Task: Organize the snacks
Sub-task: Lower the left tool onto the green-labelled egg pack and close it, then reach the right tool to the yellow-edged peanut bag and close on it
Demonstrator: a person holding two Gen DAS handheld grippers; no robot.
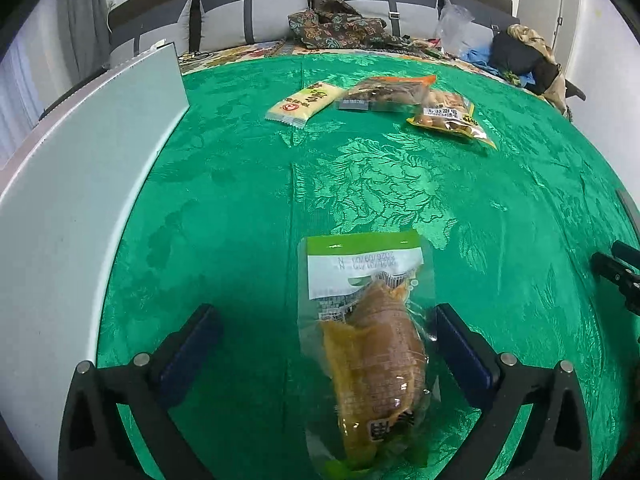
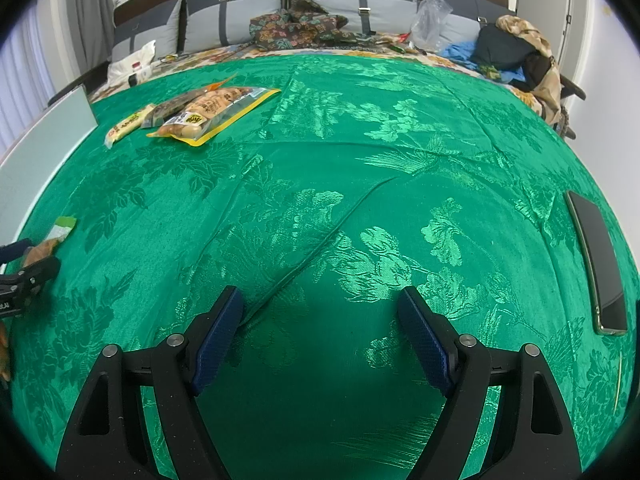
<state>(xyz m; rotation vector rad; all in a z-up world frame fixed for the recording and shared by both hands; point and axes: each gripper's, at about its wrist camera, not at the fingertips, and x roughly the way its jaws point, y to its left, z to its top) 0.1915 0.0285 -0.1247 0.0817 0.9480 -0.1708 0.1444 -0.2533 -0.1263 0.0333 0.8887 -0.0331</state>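
Left gripper [image 1: 324, 332]: jaws spread wide, nothing pinched. A clear, green-topped snack packet [image 1: 368, 344] w/ a brown item inside lies flat on the green tablecloth [image 1: 224, 208] between the two blue pads, nearer the right-hand pad [image 1: 460, 344] and close beside it; contact there cannot be told. It is well apart from the left-hand one; its green-and-white label end points away from the tool. Right gripper [image 2: 320, 320]: jaws also spread, w/ only bare cloth between them, no snack near. Farther out, toward the far edge of the cloth, three more packets lie in a loose group: a pale yellow bar wrapper [image 1: 304, 104], a dark clear-front pouch [image 1: 384, 92] and a yellow-edged pouch of brown pieces [image 1: 452, 118], the last two overlapping. A white panel [image 1: 80, 184] borders the cloth at left; a dark phone [image 2: 598, 264] lies near the right edge in the right wrist view.
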